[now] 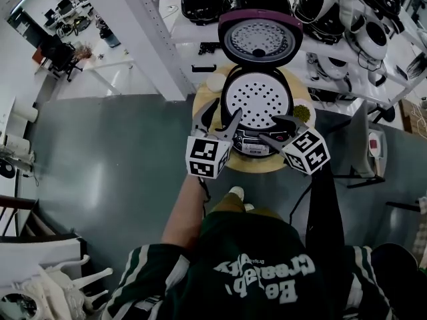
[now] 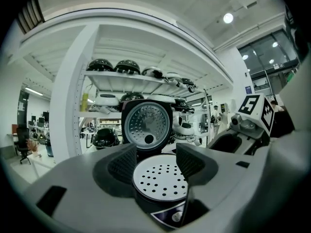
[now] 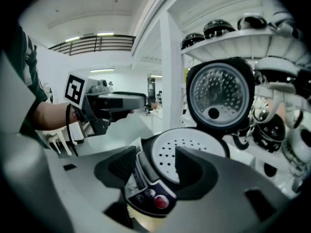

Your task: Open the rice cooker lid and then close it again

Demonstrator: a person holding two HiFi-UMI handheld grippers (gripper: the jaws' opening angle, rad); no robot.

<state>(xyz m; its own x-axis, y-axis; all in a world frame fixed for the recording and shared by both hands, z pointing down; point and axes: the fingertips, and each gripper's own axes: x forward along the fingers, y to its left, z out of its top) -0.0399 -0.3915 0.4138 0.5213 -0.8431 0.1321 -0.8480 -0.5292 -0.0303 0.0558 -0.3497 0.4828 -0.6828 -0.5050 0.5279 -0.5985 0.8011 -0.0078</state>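
1. A dark green shirt (image 1: 267,259) fills the bottom of the head view, and the person's bare left forearm (image 1: 181,220) reaches forward from it.
2. The left gripper (image 1: 227,109) (image 2: 156,152) has its jaws apart at a middling width and grips nothing. Its tips lie by the left front rim of the rice cooker (image 1: 257,122); I cannot tell whether they touch it. In the left gripper view the cooker's mouth shows between the pads.
3. The right gripper (image 1: 269,128) (image 3: 155,154) also has its jaws apart and is empty. It hangs over the cooker's front right, just above the control panel (image 3: 146,198).
4. The rice cooker stands on a round wooden worktop (image 1: 257,167), straight ahead of the person, with the control panel towards them. A white perforated plate (image 1: 257,99) covers its mouth.
5. The lid (image 1: 260,42) is open and stands upright at the far side, its metal inner face turned towards the person. The line from panel to hinge runs directly away from them.
6. Beyond is a white shelf (image 1: 175,25) carrying more rice cookers (image 1: 203,2).
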